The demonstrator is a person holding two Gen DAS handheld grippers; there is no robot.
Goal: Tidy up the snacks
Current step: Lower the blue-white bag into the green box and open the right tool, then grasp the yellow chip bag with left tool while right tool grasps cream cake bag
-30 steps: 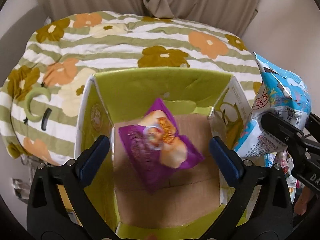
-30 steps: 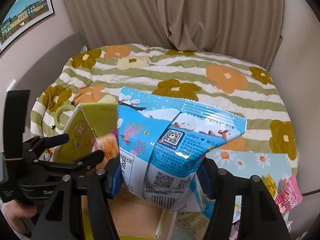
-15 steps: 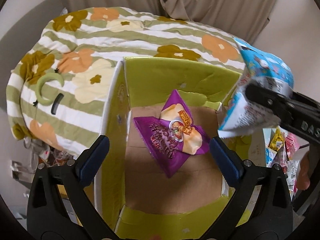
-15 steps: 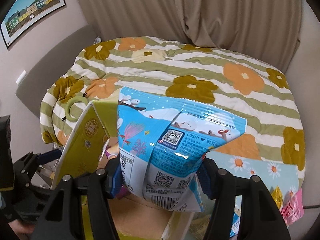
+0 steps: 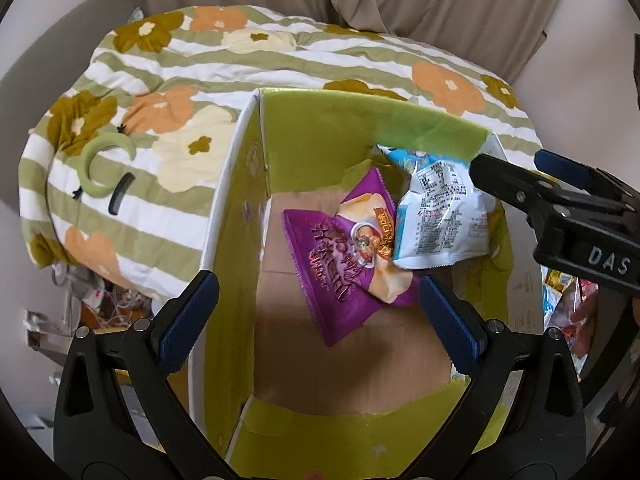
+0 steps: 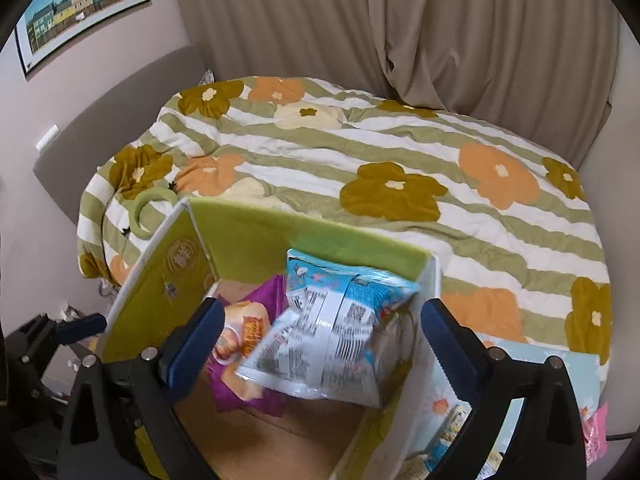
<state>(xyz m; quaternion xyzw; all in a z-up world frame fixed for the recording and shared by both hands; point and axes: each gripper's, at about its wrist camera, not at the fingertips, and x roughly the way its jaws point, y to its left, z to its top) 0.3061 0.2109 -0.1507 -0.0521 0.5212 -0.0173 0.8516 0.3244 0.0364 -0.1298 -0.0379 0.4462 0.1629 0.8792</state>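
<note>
The drop-off step is in hand: the right gripper (image 6: 318, 340) is opening, its fingers (image 6: 192, 338) spread clear of the blue snack bag (image 6: 332, 332), which lies in the green box (image 6: 248, 240) on the purple bag (image 5: 344, 256), beyond and between them, so fetching another snack looks next, while the left gripper (image 5: 316, 320) hovers spread and empty.

Bedroom interior. Bed (image 6: 400, 168) covered by a quilt (image 5: 192, 128) in green and white stripes with orange, brown and cream flowers. Padded grey headboard (image 6: 104, 120) stands against a pale wall (image 6: 24, 208). Framed townscape picture (image 6: 80, 4) hangs upper left. Beige pleated curtains (image 6: 400, 24) close off the far side. Lighting soft, even.
</note>
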